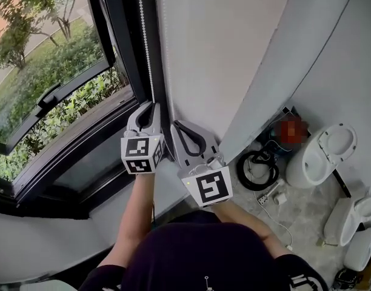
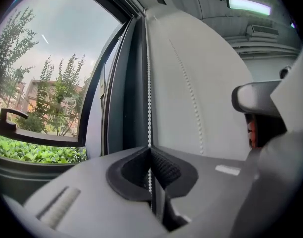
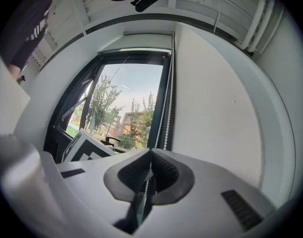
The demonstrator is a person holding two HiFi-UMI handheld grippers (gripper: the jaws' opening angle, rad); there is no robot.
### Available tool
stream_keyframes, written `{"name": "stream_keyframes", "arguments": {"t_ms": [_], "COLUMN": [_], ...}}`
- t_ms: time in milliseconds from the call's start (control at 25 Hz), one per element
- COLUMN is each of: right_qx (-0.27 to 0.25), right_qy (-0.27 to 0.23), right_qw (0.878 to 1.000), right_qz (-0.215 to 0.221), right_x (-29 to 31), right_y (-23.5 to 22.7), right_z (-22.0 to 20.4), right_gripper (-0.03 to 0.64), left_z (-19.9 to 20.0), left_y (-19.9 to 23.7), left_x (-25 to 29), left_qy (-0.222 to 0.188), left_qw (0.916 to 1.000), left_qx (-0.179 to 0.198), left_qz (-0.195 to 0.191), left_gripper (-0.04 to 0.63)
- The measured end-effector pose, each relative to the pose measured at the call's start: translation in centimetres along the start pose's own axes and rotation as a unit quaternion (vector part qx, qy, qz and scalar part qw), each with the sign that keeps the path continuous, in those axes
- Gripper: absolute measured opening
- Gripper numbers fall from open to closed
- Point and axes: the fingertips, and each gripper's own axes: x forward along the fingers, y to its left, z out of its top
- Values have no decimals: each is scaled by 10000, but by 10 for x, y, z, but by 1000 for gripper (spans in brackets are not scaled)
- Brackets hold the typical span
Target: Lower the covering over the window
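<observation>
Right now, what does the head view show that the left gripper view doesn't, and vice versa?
Only the head view: both tools from above, the left tool and right tool side by side at the window's edge, plus a coiled black cable and white fixtures on the floor.
Only the left gripper view: a ceiling light, and a close look at the left tool's jaws shut on the bead chain.
Both: that chain, the window and the greenery outside.

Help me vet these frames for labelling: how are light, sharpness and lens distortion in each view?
Head view: even daylight, sharp, window not blown out. Left gripper view: fisheye bows the window's frame, ceiling lamp glares, bead chain is crisp. Right gripper view: strong barrel bend, dark corners, pale sky, chain readable at the jaws.
</observation>
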Motion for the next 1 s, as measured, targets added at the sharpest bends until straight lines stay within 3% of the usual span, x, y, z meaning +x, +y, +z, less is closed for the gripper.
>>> {"name": "stream_keyframes", "arguments": {"t_ms": [280, 440, 560, 680, 1000], "right_qx": [-195, -22, 181, 603, 1381], "right_qy": [-128, -184, -268, -443, -678], "right_qw": [9983, 9961, 9924, 9857, 9545], "right_qz": [526, 865, 1184, 1513, 2553], "right_x": [-12, -25, -36, -56, -91], "right_y": [10, 9, 11, 10, 24], "right_z": [7, 11, 15, 18, 38], "right_gripper": [14, 14, 14, 14, 15], "left_z": [0, -5, -2, 0, 9], "left_y": [-26, -53, -72, -94, -130], "left_x": [-46, -76, -95, -114, -156], "left_qy": [51, -38, -51, -89, -418], "left_qw": [9992, 9973, 9973, 9979, 9954], "left_qx": [-176, -444, -380, -274, -604], "left_qz": [-346, -576, -623, -585, -612], "left_gripper": [13, 13, 12, 12, 12]}}
